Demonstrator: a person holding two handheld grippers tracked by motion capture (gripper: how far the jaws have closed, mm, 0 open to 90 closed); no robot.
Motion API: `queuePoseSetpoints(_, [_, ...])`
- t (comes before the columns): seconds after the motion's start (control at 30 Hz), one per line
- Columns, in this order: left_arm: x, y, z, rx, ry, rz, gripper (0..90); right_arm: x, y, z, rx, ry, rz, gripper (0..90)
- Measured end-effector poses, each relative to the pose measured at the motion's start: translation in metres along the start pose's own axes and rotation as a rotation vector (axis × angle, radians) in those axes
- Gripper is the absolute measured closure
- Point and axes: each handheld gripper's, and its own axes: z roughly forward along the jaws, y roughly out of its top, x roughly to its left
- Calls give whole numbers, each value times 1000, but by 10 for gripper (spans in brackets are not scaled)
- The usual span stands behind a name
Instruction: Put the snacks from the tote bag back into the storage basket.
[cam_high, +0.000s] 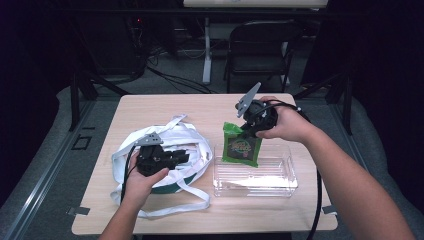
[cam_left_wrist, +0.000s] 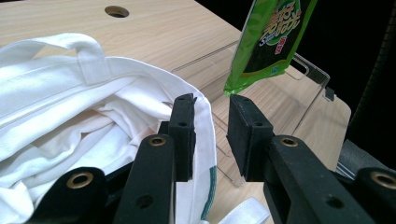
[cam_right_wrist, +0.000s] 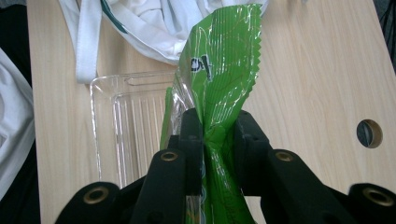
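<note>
We note a light wooden rectangular table (cam_high: 165, 107) carrying everything in play. On its left half lies a crumpled white cloth tote bag with long straps and a dark green trim (cam_high: 192, 145); one strap loops toward the near edge. To the right of the bag sits a clear plastic rectangular tray (cam_high: 280, 185), ribbed on its floor as we see in the right gripper view (cam_right_wrist: 126, 121).

The person's right forearm enters from the lower right and reaches forward, hand (cam_high: 290, 124) wrapped over the right gripper (cam_high: 248, 131), which points down and toward the table's left. Its jaws are pinched tight on the crimped top edge of a green foil snack packet (cam_high: 242, 146); the packet hangs upright over the tray's far left corner. We cannot tell whether its lower edge touches the tray.

The left forearm comes up from the bottom, hand (cam_high: 141, 180) under the left gripper (cam_high: 184, 157), held low over the bag and pointing right. In the left gripper view the jaws stand parted with a clear gap, grasping nothing; the bag's rim (cam_left_wrist: 205, 126) passes just beside the left jaw.
</note>
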Motion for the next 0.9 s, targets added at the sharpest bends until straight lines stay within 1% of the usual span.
queuePoseSetpoints(0.03, [1, 0, 0, 1, 4, 2, 709, -1, -1, 2, -1, 0, 4, 756])
queuePoseSetpoints(0.07, [1, 0, 0, -3, 5, -5, 705, -1, -2, 4, 3, 0, 6, 756])
queuePoseSetpoints(0.13, [1, 0, -1, -4, 7, -4, 700, -2, -4, 8, 24, -4, -1, 756])
queuePoseSetpoints(0.27, [3, -1, -1, -3, 21, -5, 695, -4, -7, 14, 22, -3, 2, 755])
queuePoseSetpoints(0.3, [3, -1, -2, -3, 20, -4, 694, -5, -8, 18, 26, -9, 2, 755])
queuePoseSetpoints(0.47, [4, -1, -1, -2, 17, -8, 696, -6, -11, 27, 29, -11, 3, 755])
queuePoseSetpoints(0.5, [4, -1, -1, -2, 15, -8, 696, -6, -11, 31, 40, -15, -5, 755])
queuePoseSetpoints(0.57, [4, -1, -1, -3, 16, -8, 696, -7, -11, 32, 46, -13, -10, 755])
queuePoseSetpoints(0.6, [4, -1, -2, -3, 17, -7, 696, -6, -11, 34, 35, -9, -2, 755])
queuePoseSetpoints(0.63, [4, -1, -2, -6, 18, -8, 696, -6, -10, 38, 44, -10, -13, 755])
queuePoseSetpoints(0.7, [4, -1, -2, -7, 19, -10, 697, -6, -10, 40, 44, -10, -12, 755])
queuePoseSetpoints(0.8, [5, -1, -3, -8, 19, -10, 696, -5, -7, 49, 46, -2, -25, 755])
queuePoseSetpoints(0.9, [5, -1, -3, -7, 18, -11, 696, -5, -6, 52, 55, -3, -34, 755])
